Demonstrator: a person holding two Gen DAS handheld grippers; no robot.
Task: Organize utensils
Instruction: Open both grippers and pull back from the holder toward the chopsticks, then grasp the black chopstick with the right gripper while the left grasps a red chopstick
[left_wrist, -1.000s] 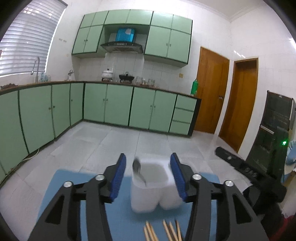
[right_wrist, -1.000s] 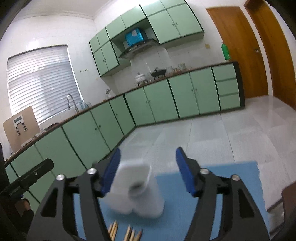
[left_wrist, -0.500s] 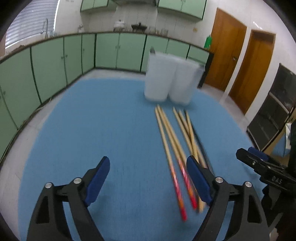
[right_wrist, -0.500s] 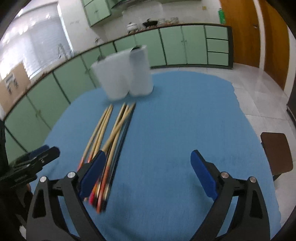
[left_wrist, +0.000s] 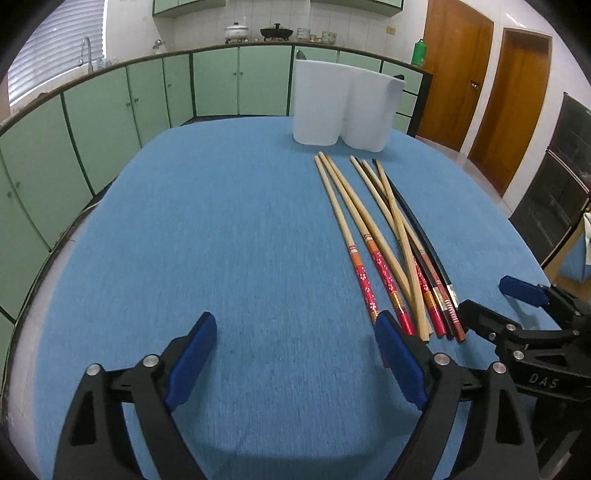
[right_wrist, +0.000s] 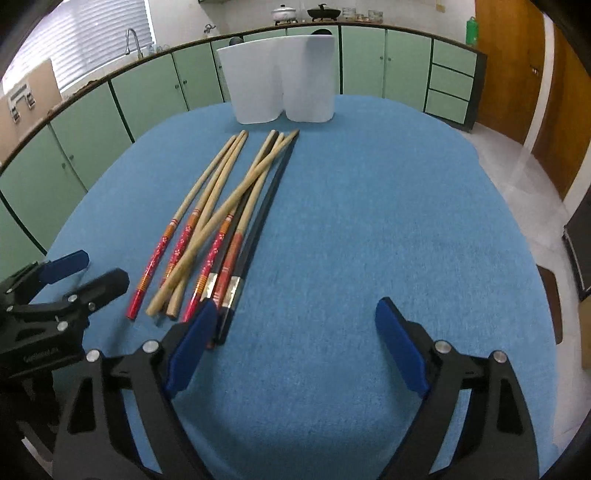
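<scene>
- We've got the left gripper (left_wrist: 295, 354) spread wide with nothing in it, chopsticks (left_wrist: 384, 236) just off its right finger.
- Right gripper (right_wrist: 295, 343) also wide and bare; the chopsticks' ends reach its left finger.
- White holder (right_wrist: 279, 79) stands at the blue worktop (right_wrist: 369, 221) far edge.

Cabinets: pale green base cabinets (left_wrist: 214, 85) curve along the wall under a dark counter (right_wrist: 406, 27).
Doors: two brown wooden doors (left_wrist: 456, 70) at right.
Window: slatted blinds (right_wrist: 92, 37) above a tap (right_wrist: 132, 37).
Walls: white tile (left_wrist: 207, 26).
</scene>
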